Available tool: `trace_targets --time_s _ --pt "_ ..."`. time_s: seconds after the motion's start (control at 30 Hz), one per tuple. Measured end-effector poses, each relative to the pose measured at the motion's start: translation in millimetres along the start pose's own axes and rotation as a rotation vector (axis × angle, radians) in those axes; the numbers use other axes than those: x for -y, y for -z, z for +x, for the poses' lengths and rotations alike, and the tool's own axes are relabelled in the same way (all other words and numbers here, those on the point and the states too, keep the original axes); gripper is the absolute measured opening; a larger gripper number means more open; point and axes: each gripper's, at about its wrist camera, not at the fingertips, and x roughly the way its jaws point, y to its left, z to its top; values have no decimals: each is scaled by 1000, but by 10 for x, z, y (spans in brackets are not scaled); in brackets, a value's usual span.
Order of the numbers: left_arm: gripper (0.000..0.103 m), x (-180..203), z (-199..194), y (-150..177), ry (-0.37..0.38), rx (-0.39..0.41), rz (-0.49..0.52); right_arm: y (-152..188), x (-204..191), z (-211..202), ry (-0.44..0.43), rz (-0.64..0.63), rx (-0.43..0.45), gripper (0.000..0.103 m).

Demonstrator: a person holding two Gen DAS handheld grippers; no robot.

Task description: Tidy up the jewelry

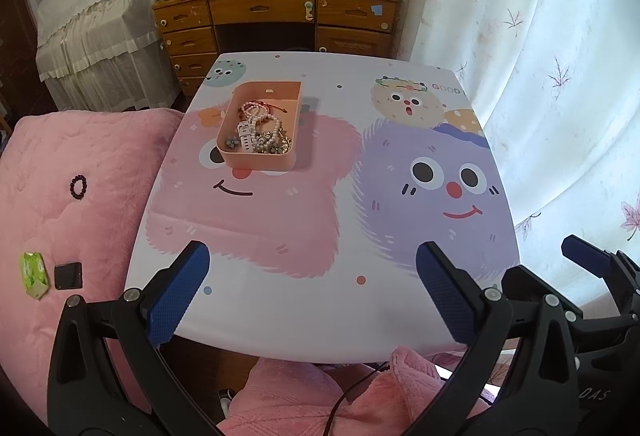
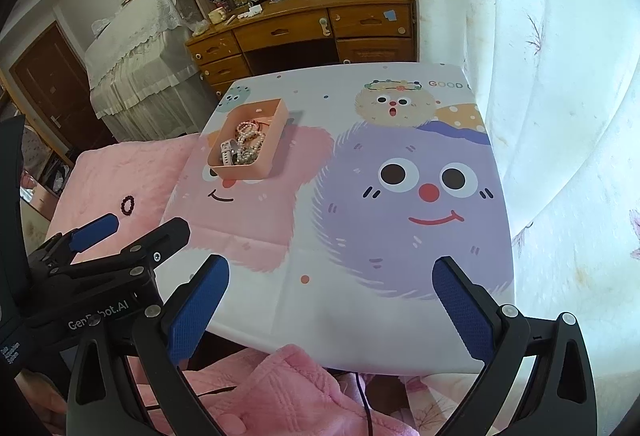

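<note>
Left wrist view: my left gripper [image 1: 312,292] has its fingers spread wide with nothing between them, hovering over the near edge of the counter [image 1: 304,236]. Ahead of the left finger sits the pink tray [image 1: 262,158], heaped with jewelry [image 1: 258,132]. Far off to the left, a dark bead bracelet [image 1: 78,187] lies on the pink bed [image 1: 60,204].

Right wrist view: my right gripper [image 2: 330,310] is likewise spread and empty. Tray [image 2: 244,172] lies ahead-left; bracelet [image 2: 128,205] further left.
</note>
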Motion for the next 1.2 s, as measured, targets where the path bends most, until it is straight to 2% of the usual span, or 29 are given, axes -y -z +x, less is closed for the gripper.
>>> trace_targets --time_s 1.2 --pt "102 -11 101 51 11 -29 4 126 46 62 7 16 -17 103"
